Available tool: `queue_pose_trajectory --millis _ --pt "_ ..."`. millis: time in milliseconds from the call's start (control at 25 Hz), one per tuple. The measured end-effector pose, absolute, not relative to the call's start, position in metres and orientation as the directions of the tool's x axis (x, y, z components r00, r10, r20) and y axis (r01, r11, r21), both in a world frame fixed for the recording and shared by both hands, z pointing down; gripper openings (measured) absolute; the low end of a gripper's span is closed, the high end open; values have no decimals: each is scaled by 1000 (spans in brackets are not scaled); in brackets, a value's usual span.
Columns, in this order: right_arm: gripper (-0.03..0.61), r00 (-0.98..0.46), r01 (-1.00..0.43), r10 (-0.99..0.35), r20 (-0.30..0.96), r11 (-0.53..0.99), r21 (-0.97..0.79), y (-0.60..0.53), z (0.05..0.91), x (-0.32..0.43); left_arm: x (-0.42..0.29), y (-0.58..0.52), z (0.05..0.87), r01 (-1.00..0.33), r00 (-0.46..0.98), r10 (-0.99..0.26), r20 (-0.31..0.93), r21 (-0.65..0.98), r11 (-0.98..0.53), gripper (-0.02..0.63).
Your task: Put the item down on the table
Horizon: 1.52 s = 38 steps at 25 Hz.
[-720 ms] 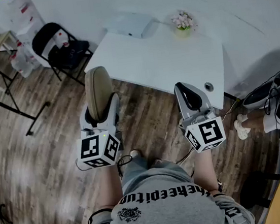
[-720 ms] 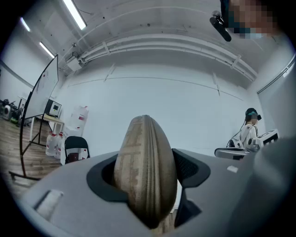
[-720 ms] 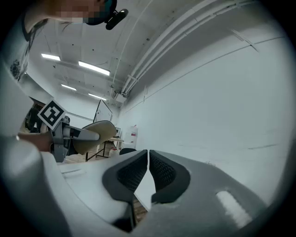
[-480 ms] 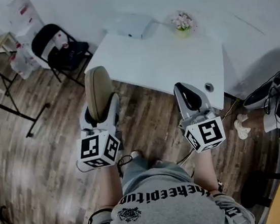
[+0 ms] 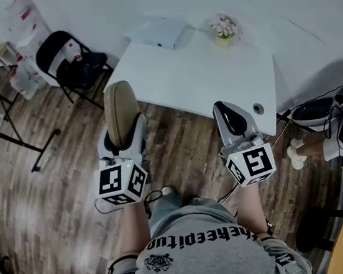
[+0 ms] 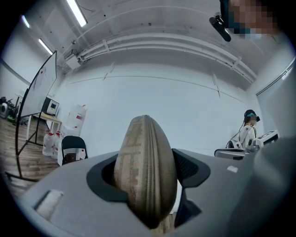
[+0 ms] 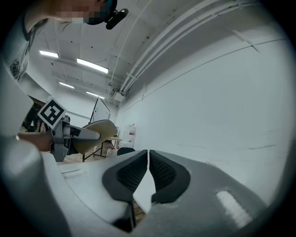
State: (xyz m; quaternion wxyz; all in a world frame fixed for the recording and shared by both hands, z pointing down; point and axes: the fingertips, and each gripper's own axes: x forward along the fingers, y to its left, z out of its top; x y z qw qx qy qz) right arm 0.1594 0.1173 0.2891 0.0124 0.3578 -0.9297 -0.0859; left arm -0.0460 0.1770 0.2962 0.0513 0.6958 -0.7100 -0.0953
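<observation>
Indoors, white table (image 5: 201, 79) on wooden floor (image 5: 53, 186).

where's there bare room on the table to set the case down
The table is mostly bare: the whole middle and the near edge, from its left corner by the case to the round cap near the right corner. The far edge is the crowded part, with the box and the flowers.

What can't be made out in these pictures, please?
- Head view: near end of the tan zippered case, hidden inside the left gripper.
- Head view: the small round object on the white table, too small to identify.
- Left gripper view: the table, mostly hidden by case and gripper.
</observation>
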Motion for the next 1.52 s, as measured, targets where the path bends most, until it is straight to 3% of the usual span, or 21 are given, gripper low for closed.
queue_pose_trajectory --millis 800,1520 --pt "9 -690 -722 -720 -74 677 141 92 295 98 -106 139 300 -981 58 -996 -70 183 -70 311" --pt "9 -697 -715 -715 -52 686 134 14 299 77 -115 60 307 -978 85 -995 -51 185 -93 311"
